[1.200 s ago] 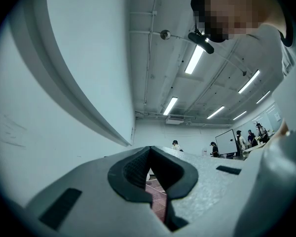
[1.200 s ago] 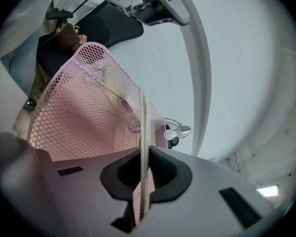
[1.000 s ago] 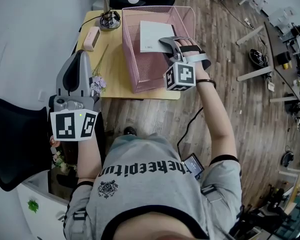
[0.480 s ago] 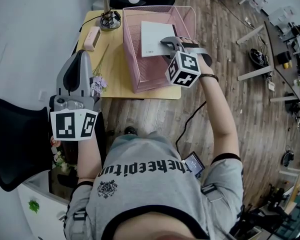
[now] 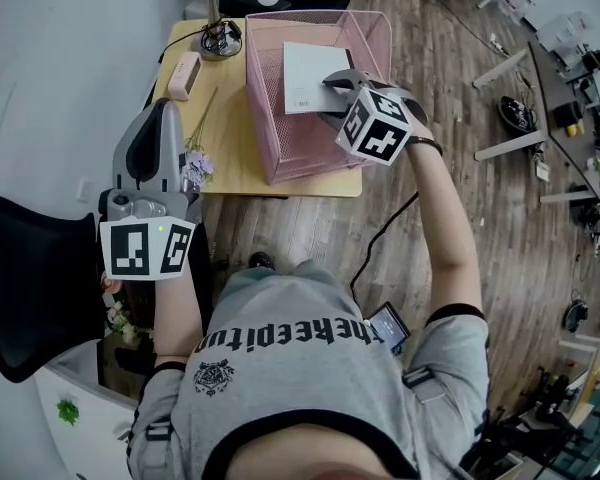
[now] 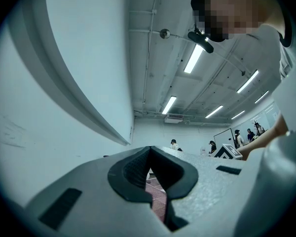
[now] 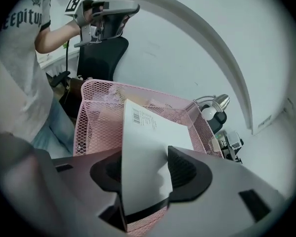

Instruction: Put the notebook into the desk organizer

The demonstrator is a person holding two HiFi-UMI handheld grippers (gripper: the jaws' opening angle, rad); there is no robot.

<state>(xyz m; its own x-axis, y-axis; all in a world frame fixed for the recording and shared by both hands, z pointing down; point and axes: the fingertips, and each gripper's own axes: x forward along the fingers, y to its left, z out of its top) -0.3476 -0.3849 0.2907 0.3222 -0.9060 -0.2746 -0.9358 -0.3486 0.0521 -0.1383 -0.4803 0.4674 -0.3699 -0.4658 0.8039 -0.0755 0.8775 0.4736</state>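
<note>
On the right half of the desk (image 5: 225, 138) stands a pink wire-mesh organizer (image 5: 280, 138), reaching from the far edge almost to the near edge. Inside it, toward its far end, is the white notebook (image 5: 315, 76), its broad face turned up toward the head view and a small barcode near one corner. Whether it lies flat on the mesh floor or leans on a wall cannot be told.

At the organizer's right wall, the right gripper (image 5: 335, 96) reaches down into the organizer from the person's side, its marker cube just above the rim. The notebook's near edge runs in between its two jaws. In the right gripper view the white cover fills the gap between them, hiding most of the left pad, with the dark ribbed right pad just beside the cover. These jaws have just been opening and now stand wide apart. The thin notebook is between them but no longer clamped.

Off the desk's near left corner, the left gripper (image 6: 149, 154) is held up in the air, well apart from the organizer and the notebook. Its jaws are closed, pad tips together with only a narrow slit below them, and nothing is between them.

Along the desk's far left corner sit a lamp (image 5: 220, 33) and a small pink case (image 5: 183, 76). A sprig of purple flowers (image 5: 195, 166) lies near the left edge. A black chair (image 5: 30, 278) stands beside the person, left of the desk.
</note>
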